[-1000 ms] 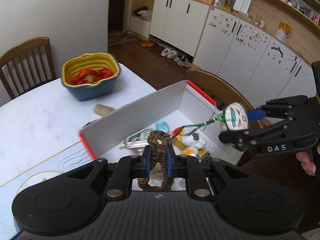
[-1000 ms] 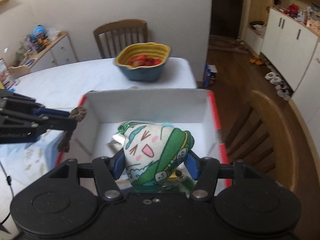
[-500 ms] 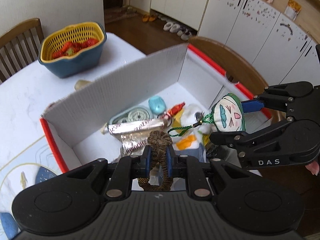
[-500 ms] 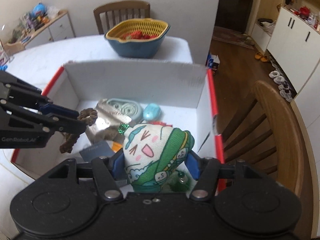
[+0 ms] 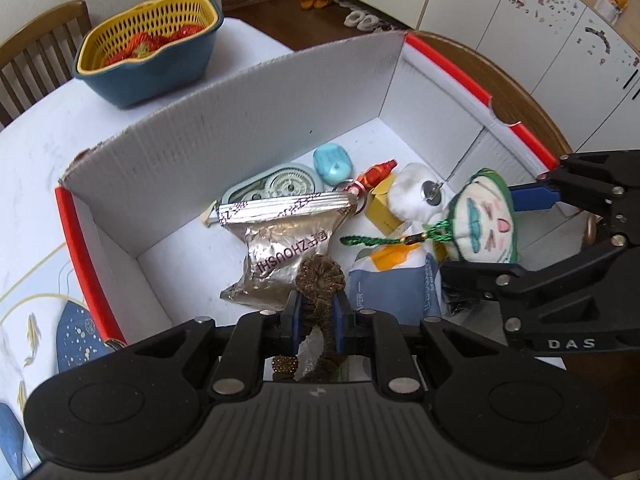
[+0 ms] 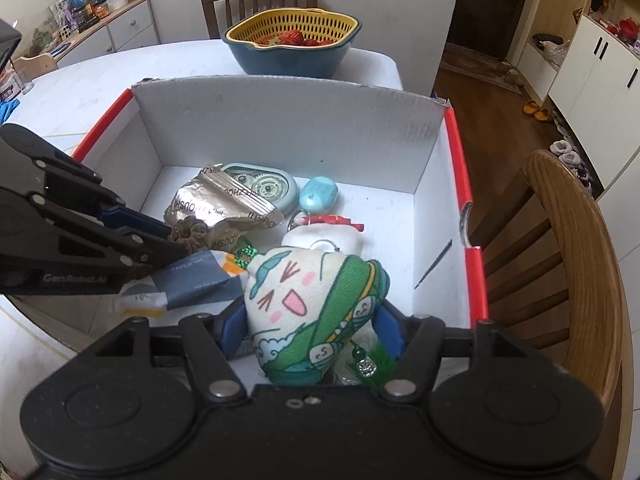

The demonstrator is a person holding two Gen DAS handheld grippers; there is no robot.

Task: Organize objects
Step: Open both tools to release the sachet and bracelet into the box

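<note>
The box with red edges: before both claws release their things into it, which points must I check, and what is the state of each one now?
1. Left claw shut on the brown scrunchie: ok.
2. Right claw shut on the zongzi plush: ok.
3. Both claws over the inside of the box, not over its edge: ok.
4. Free floor under the scrunchie: not ok; the silver foil bag lies below it.
5. Free floor under the plush: cannot tell; the plush hides it.
6. The plush's green cord free of the left claw: ok; it hangs apart from it.
</note>
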